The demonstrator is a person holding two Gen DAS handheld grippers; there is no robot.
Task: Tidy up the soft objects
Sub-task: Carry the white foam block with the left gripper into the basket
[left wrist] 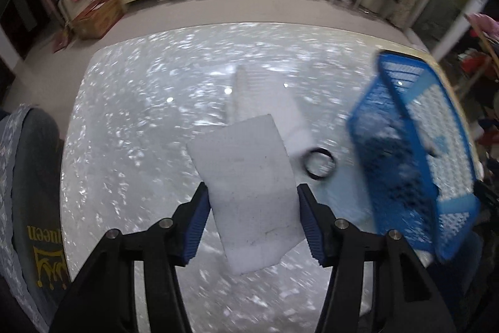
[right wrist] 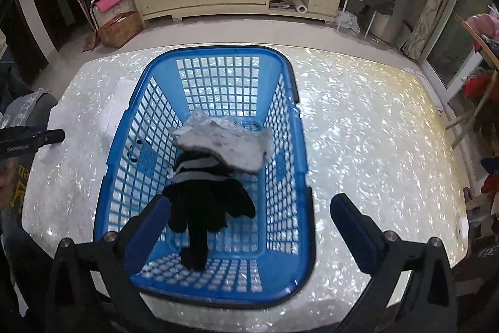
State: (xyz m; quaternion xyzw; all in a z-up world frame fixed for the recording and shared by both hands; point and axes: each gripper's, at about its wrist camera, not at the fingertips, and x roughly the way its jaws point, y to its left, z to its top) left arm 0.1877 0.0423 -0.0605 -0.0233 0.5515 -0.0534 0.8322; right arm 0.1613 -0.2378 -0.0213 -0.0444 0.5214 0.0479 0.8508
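Left wrist view: the left gripper [left wrist: 253, 217] clamps a white foam block [left wrist: 249, 192] above the table [left wrist: 124, 102], with the blue basket [left wrist: 405, 152] at three o'clock. The right gripper [right wrist: 246, 227] hangs released over the basket's black glove [right wrist: 205, 205]. The block, pinched only at its edges, could twist free short of the basket.

The right gripper [right wrist: 246, 223] hangs over the near end of a blue basket [right wrist: 296, 145] with its jaws spread wide and nothing between them. The basket stands on a pearly white table [right wrist: 374, 152]. Inside lie a black garment with grey stripes [right wrist: 209, 202] and, just beyond and partly over it, a grey cloth [right wrist: 230, 145]. At the left edge, the other gripper's black tip [right wrist: 34, 139] pokes in above the table.
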